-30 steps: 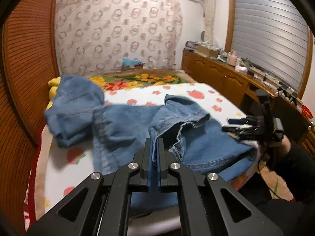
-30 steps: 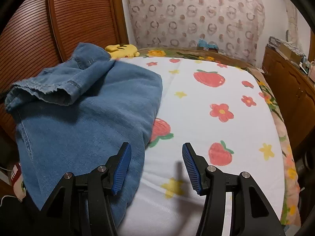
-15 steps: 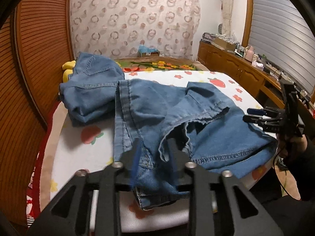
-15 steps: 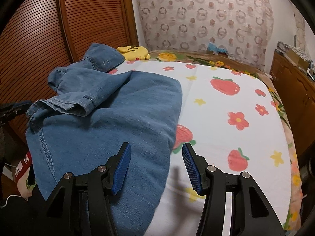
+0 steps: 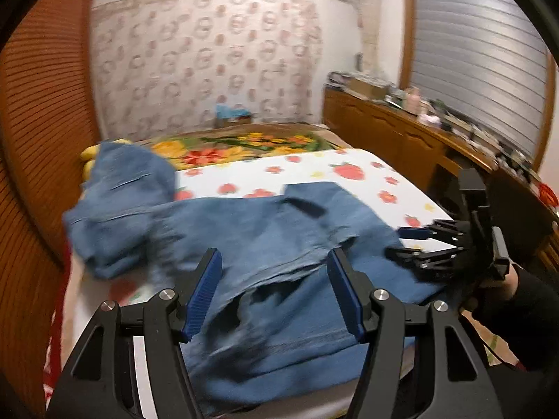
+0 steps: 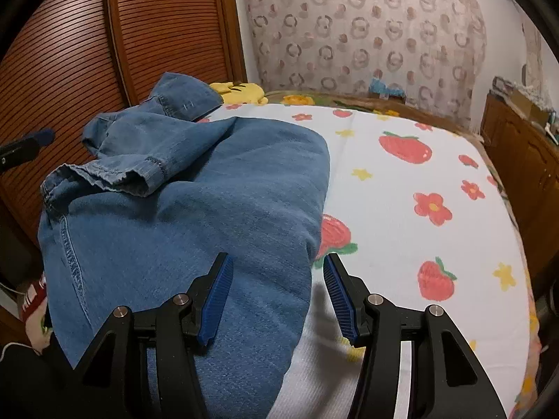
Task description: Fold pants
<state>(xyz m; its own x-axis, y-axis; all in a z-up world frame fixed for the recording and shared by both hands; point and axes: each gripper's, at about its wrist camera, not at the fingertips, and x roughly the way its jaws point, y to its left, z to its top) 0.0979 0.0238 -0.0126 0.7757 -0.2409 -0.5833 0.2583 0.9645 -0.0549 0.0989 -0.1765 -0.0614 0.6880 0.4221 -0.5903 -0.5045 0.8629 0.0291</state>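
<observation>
Blue denim pants [image 5: 265,244] lie rumpled across the near end of a bed, with one leg end folded over on top [image 6: 122,174] and the waist part bunched at the far left [image 5: 122,192]. My left gripper [image 5: 274,269] is open and empty, held just above the denim near the bed's front edge. My right gripper [image 6: 276,272] is open and empty, over the right edge of the pants [image 6: 216,230] where denim meets the sheet. It also shows in the left wrist view [image 5: 419,242] at the right.
The white strawberry-and-flower sheet [image 6: 419,192] covers the bed. A yellow plush [image 6: 241,90] lies at the head by the wooden slatted wall [image 6: 70,45]. A wooden cabinet [image 5: 391,139] with clutter runs along the right side.
My left gripper was shut on the denim, then opened and let it go; the raised cloth has dropped onto the bed. The right gripper stayed open and moved closer over the pants' edge.
</observation>
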